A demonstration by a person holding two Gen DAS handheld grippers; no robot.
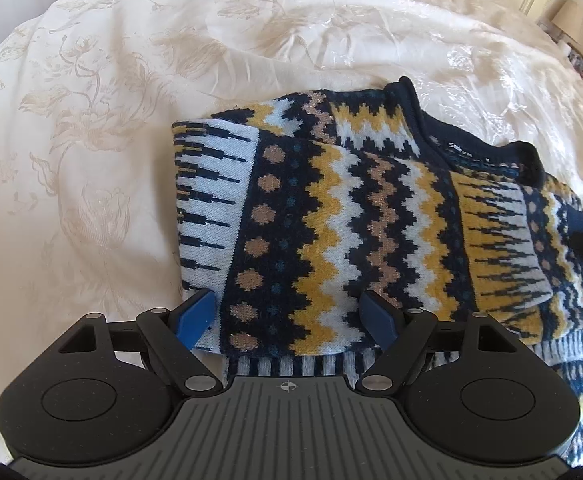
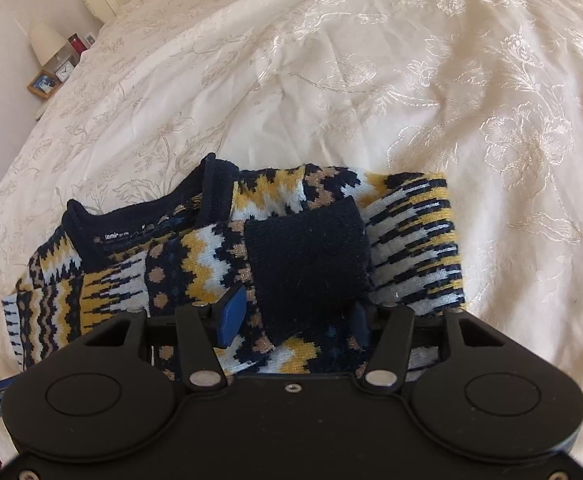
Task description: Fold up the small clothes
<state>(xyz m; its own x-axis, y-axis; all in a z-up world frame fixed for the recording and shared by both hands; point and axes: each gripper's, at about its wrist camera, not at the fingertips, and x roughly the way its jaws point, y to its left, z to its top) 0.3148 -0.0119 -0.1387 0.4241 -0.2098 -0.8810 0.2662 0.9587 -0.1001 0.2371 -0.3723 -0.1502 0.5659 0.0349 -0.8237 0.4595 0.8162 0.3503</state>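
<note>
A: Where is the sweater (image 1: 355, 216) lying?

B: It lies on the bed, on a cream bedspread (image 1: 103, 128) with a pale flower pattern. It is a knitted sweater in navy, yellow, white and tan, with zigzag bands and dots. It is partly folded: the sleeves are laid across the body, and the navy collar (image 2: 139, 216) with its label is on the far side.

A: What about the left gripper (image 1: 291, 316)?

B: Its jaws are wide open. The two blue fingertips (image 1: 195, 320) stand on either side of the near edge of the folded sleeve, and the cloth lies between them. They are not closed on it.

A: And the right gripper (image 2: 295, 316)?

B: Also open, but a little less wide. The dark navy cuff (image 2: 307, 264) of the other sleeve lies between its blue pads (image 2: 233, 316), resting on top of the patterned knit. The right pad is mostly hidden by the cuff, so I cannot tell if it touches the wool.

A: Is there anything else around?

B: In the right wrist view, beside the bed, there is a small lamp (image 2: 47, 44), a clock (image 2: 65, 71) and a framed picture (image 2: 43, 84).
</note>
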